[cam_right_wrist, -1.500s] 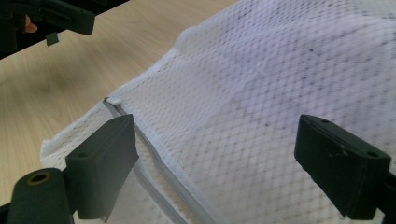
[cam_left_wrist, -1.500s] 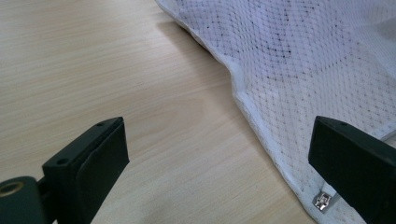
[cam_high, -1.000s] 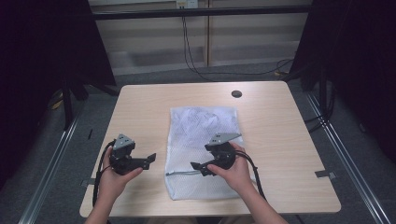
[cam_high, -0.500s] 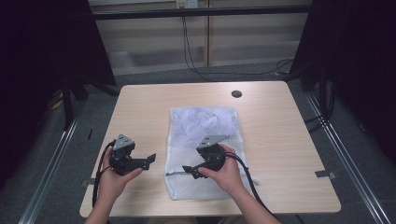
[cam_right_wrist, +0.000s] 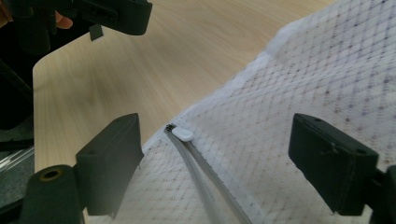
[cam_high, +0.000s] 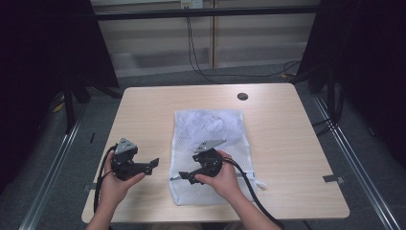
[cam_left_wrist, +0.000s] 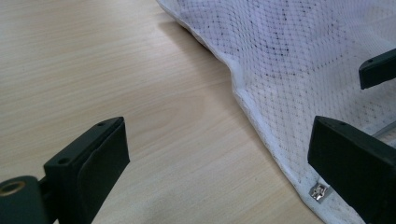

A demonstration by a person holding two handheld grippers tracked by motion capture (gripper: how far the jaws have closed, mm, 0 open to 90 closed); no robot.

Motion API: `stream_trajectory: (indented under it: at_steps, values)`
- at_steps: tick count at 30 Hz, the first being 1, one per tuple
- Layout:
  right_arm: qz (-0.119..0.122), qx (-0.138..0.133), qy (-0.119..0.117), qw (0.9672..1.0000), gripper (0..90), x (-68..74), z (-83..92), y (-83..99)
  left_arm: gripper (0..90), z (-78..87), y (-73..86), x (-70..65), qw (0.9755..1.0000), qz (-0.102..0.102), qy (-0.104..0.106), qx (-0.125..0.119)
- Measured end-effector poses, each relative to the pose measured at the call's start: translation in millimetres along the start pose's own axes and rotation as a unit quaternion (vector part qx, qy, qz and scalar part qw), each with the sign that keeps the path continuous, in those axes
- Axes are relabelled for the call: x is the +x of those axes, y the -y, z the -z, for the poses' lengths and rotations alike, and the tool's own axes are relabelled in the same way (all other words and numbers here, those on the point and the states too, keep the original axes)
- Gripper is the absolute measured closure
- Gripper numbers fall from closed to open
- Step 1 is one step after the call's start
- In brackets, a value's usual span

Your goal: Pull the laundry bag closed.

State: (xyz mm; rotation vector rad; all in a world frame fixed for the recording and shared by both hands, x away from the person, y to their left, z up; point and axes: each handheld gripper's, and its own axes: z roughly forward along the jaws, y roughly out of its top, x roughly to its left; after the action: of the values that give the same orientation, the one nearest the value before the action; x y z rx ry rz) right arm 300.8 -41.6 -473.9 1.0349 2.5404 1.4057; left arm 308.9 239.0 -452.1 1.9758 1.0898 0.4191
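Two grippers work at the table's (cam_high: 297, 143) near edge. Right gripper (cam_right_wrist: 212, 158), jaws wide and just beginning to close, straddles the zipper pull (cam_right_wrist: 182, 134) of a white mesh laundry bag (cam_high: 210, 129) without gripping it. Left gripper (cam_high: 154, 164), open and empty, rests left of the bag.

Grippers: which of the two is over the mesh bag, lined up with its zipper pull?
The right gripper. Its open jaws flank the white zipper pull on the mesh bag; the left gripper is over bare table beside the bag.
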Motion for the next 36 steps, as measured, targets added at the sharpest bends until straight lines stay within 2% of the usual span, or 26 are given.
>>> stream_trajectory:
  at_steps: [8,18,24,31,34,36]
  values:
    - [-0.009,0.017,-0.014,0.9997,22.1,4.4,-14.2,0.9,5.1,3.0,1.0,1.7,1.0,0.005,-0.002,-0.001]
    - [-0.023,0.027,-0.029,0.999,25.1,6.3,-23.6,-0.5,5.1,5.1,2.1,4.2,1.0,0.007,-0.002,0.0]
    - [-0.036,0.034,-0.039,0.998,28.2,8.9,-30.2,-0.6,5.1,6.2,3.2,4.6,1.0,0.008,-0.003,-0.001]
    - [-0.063,0.041,-0.049,0.9959,33.6,9.0,-34.5,-1.5,5.1,7.4,4.6,6.3,0.9999,0.01,-0.006,0.0]
    - [-0.062,0.043,-0.05,0.9959,35.1,8.2,-35.9,-1.3,5.1,7.4,4.8,7.0,0.9999,0.009,-0.006,0.001]
    - [-0.078,0.051,-0.056,0.994,38.2,9.1,-38.3,-0.5,5.1,7.0,4.9,7.3,0.9999,0.009,-0.006,0.002]
